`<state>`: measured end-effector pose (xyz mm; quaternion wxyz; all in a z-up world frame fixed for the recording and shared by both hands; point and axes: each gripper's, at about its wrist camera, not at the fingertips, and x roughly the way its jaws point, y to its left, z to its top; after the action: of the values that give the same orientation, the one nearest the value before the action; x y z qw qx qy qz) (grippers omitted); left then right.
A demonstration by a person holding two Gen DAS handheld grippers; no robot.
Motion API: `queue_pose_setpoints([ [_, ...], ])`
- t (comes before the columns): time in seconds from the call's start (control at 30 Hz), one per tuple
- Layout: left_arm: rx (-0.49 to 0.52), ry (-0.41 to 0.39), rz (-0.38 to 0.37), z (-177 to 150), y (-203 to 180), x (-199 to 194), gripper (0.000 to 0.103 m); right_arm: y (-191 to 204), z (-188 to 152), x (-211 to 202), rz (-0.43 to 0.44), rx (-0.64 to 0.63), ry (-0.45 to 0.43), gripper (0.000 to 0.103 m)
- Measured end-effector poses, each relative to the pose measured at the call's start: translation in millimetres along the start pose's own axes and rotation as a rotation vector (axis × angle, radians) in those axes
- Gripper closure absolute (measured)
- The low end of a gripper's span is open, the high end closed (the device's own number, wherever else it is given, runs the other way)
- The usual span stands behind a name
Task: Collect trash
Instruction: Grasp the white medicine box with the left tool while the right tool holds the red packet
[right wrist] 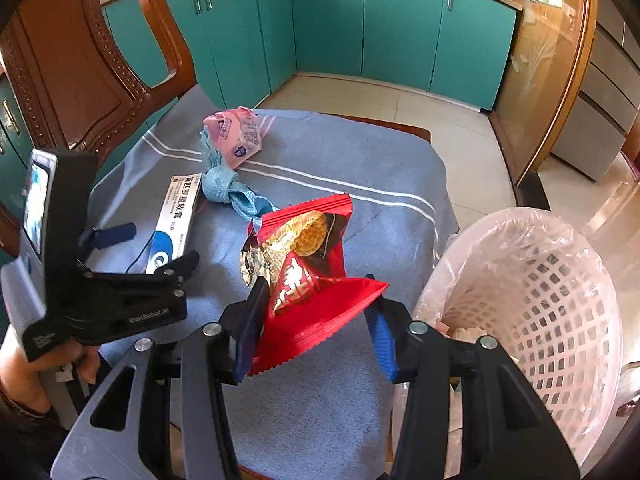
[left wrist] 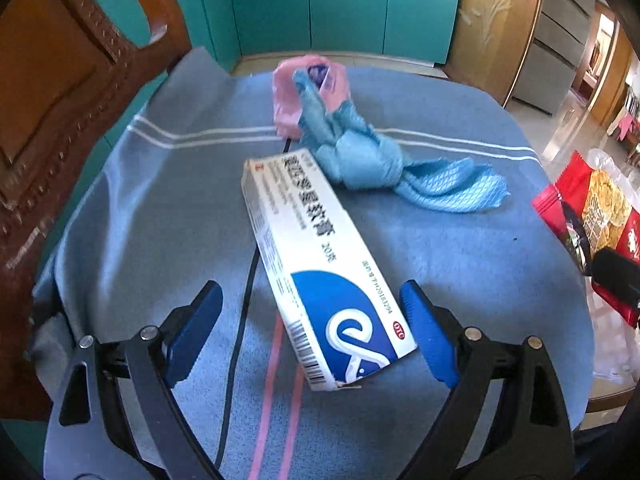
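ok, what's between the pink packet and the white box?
The knotted blue cloth lies between the pink packet and the white box, touching both. The left wrist view shows it most clearly.

Items visible, by count. One white-and-blue cardboard ointment box [left wrist: 316, 264], long and flat. One knotted light-blue mesh cloth [left wrist: 368, 160]. One crumpled pink plastic wrapper [left wrist: 286, 100]. One red foil snack packet [right wrist: 308, 264] printed with a biscuit picture. One pale pink lattice plastic wastebasket [right wrist: 552, 308] fitted with one clear liner bag. One blue striped cloth [left wrist: 160, 220] as table cover. One carved brown wooden chair back [right wrist: 80, 72]. Two black handheld grippers with blue pads: left gripper [left wrist: 312, 300], right gripper [right wrist: 316, 324].
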<state>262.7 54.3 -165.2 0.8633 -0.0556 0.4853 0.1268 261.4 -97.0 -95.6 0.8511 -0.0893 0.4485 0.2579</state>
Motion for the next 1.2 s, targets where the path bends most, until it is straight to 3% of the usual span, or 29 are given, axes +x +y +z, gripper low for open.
queue_pose_setpoints([
  [0.07,-0.007,0.013,-0.020,-2,5,3,0.034,3,1,1,0.003,-0.006,0.002,0.055],
  [0.13,0.000,0.002,-0.033,-5,7,0,0.044,7,1,3,0.006,-0.015,0.005,0.055],
  [0.27,-0.012,-0.012,-0.043,-13,15,-9,0.050,14,0,7,0.012,-0.026,0.013,0.055],
  [0.47,-0.011,-0.054,-0.007,-29,27,-30,0.051,22,0,12,0.012,-0.043,0.023,0.055],
  [0.63,0.011,-0.035,-0.054,-45,25,-43,0.051,28,0,15,0.013,-0.059,0.031,0.055],
  [0.93,0.028,-0.011,-0.046,-55,13,-37,0.034,35,-1,19,0.015,-0.077,0.040,0.055],
  [1.1,0.036,-0.001,-0.049,-53,12,-29,0.034,35,-1,19,0.014,-0.076,0.041,0.055],
  [1.2,0.043,0.000,-0.044,-53,13,-27,0.047,35,-2,20,0.011,-0.079,0.045,0.055],
])
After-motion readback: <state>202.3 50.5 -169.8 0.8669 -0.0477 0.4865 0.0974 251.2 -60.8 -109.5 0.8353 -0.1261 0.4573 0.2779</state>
